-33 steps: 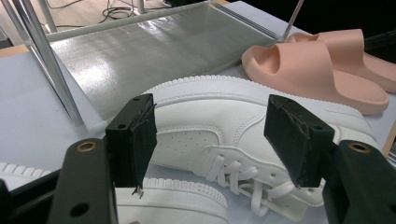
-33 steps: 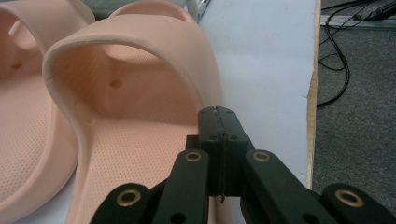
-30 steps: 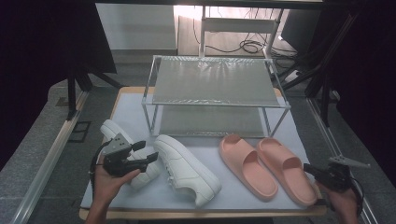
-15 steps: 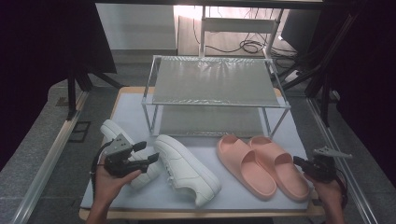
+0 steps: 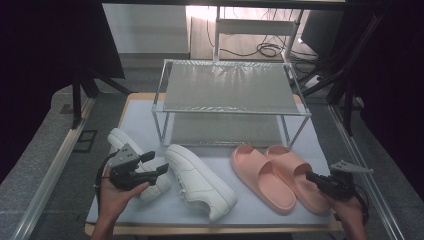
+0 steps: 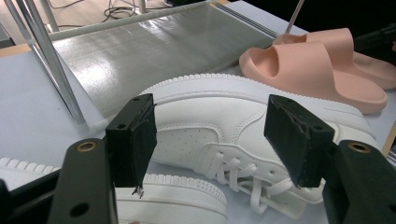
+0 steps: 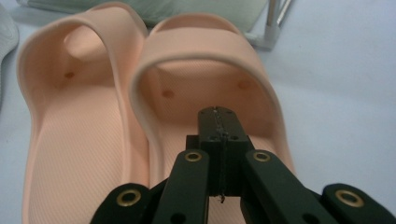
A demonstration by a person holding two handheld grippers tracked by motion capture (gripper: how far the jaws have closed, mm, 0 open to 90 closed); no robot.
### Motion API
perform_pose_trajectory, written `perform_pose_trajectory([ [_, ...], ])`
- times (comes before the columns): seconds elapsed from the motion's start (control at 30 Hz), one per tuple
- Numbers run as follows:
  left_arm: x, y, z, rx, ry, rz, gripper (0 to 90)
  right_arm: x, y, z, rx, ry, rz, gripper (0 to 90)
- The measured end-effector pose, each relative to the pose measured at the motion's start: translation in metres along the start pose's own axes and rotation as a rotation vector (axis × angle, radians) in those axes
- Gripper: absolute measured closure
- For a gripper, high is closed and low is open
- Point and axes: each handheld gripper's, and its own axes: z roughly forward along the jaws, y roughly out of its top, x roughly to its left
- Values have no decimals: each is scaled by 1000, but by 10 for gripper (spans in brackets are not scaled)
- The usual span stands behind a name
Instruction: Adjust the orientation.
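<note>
Two white sneakers lie at the left of the grey mat: one (image 5: 200,180) runs diagonally at the middle, the other (image 5: 122,142) sits partly under my left hand. My left gripper (image 5: 157,162) is open above the left sneaker and points at the middle sneaker (image 6: 210,121), with the nearer one (image 6: 177,198) just below its jaws. Two pink slides (image 5: 260,175) (image 5: 295,170) lie side by side at the right. My right gripper (image 5: 310,176) is shut with nothing in it, its tip (image 7: 218,116) over the heel bed of the right slide (image 7: 205,79).
A two-tier metal rack (image 5: 230,87) with mesh shelves stands at the back of the mat, its lower shelf (image 6: 154,51) right behind the shoes. The mat's front edge (image 5: 210,220) runs close to both hands. A metal rail (image 5: 50,170) runs along the left side.
My right gripper has moved left and forward from the mat's right edge to the heel of the right slide. The left gripper has stayed in place.
</note>
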Motion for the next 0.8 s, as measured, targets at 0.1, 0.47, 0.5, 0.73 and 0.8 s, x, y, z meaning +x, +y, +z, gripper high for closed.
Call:
perform_pose_trajectory([
  [0.1,0,0,2,4,-2,1,347,5,10,10,3,21,-2,900],
  [0.47,2,-1,-1,-1,2,-3,348,17,23,25,23,18,-52,900],
  [0.5,2,-1,-1,-2,3,-4,348,16,21,24,15,23,-48,887],
  [0.73,0,-1,1,2,-1,1,347,15,6,9,1,92,-42,807],
  [0.8,0,0,1,3,-3,2,348,18,3,8,12,109,-57,786],
])
